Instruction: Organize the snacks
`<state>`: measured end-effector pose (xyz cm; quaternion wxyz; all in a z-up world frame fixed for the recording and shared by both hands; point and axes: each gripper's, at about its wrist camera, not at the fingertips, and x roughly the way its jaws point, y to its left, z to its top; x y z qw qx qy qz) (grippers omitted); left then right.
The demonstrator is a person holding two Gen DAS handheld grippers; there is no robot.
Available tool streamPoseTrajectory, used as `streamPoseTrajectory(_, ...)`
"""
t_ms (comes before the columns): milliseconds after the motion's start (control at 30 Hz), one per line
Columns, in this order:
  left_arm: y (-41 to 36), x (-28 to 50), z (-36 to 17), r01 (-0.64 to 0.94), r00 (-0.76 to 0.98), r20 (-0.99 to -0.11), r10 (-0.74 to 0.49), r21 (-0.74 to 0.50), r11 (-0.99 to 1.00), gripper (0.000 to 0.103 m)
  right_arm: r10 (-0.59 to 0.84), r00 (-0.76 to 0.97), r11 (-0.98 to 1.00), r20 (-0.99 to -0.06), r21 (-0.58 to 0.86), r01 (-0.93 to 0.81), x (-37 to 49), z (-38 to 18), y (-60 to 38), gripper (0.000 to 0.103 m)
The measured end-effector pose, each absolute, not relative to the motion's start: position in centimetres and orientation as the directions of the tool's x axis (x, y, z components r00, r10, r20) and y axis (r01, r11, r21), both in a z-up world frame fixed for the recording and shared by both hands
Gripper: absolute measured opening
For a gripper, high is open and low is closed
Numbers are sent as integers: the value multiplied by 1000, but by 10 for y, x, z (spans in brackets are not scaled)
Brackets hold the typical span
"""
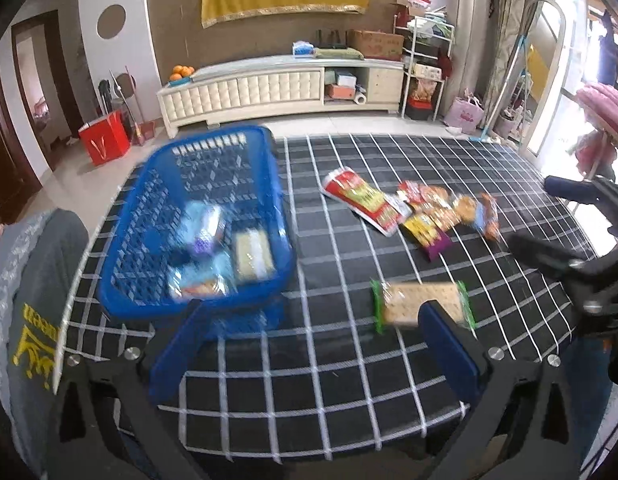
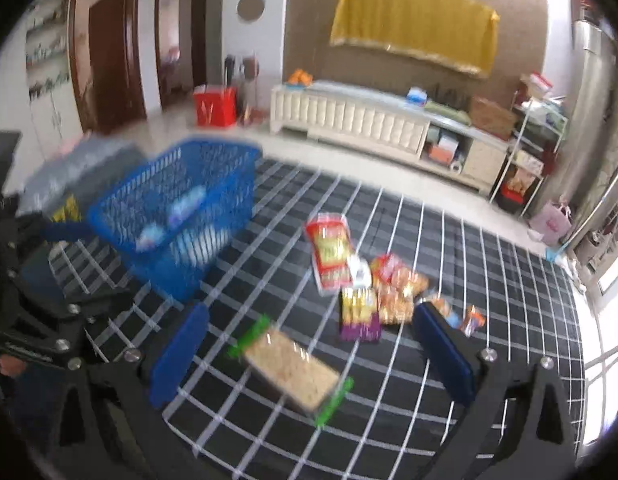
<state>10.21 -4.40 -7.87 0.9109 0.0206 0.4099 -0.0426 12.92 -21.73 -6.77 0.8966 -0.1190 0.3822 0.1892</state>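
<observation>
A blue mesh basket [image 1: 149, 240] stands on the left of the table and holds several snack packs [image 1: 253, 254]. It also shows in the right wrist view [image 2: 213, 168]. A green-edged cracker pack [image 1: 421, 304] lies on the checked cloth just ahead of my left gripper [image 1: 313, 316], which is open and empty. In the right wrist view the cracker pack [image 2: 293, 368] lies between the open fingers of my right gripper [image 2: 309, 316], below them. A pile of red, yellow and orange snack packs [image 1: 413, 212] lies further back, also seen in the right wrist view [image 2: 361, 280].
The table carries a black cloth with white grid lines [image 1: 333, 400]. A grey garment [image 1: 25, 280] hangs at the table's left edge. The right gripper's black body [image 1: 581, 256] shows at the right of the left wrist view. Behind are a white cabinet [image 1: 281, 88] and a red bag [image 1: 105, 140].
</observation>
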Motion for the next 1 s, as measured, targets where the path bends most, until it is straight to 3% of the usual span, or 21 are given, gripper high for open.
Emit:
streamPoseTrajectory(500, -61, 100, -160, 38, 519, -851, -76, -66, 997, 103, 353, 402, 737, -845, -14, -676, 158, -167, -206, 101)
streamPoseTrajectory(600, -62, 107, -168, 29, 498, -865, -60, -53, 998, 103, 337, 392, 699, -856, -51, -713, 165, -179, -201, 97)
streamPoseTrajectory(667, -63, 112, -173, 29, 484, -873, -64, -57, 998, 103, 330, 369, 668, -869, -61, -742, 169, -186, -196, 87)
streamPoseTrajectory(1000, -69, 125, -191, 48, 439, -894, -88, -75, 996, 103, 317, 254, 577, -914, -27, -816, 181, -217, -185, 86)
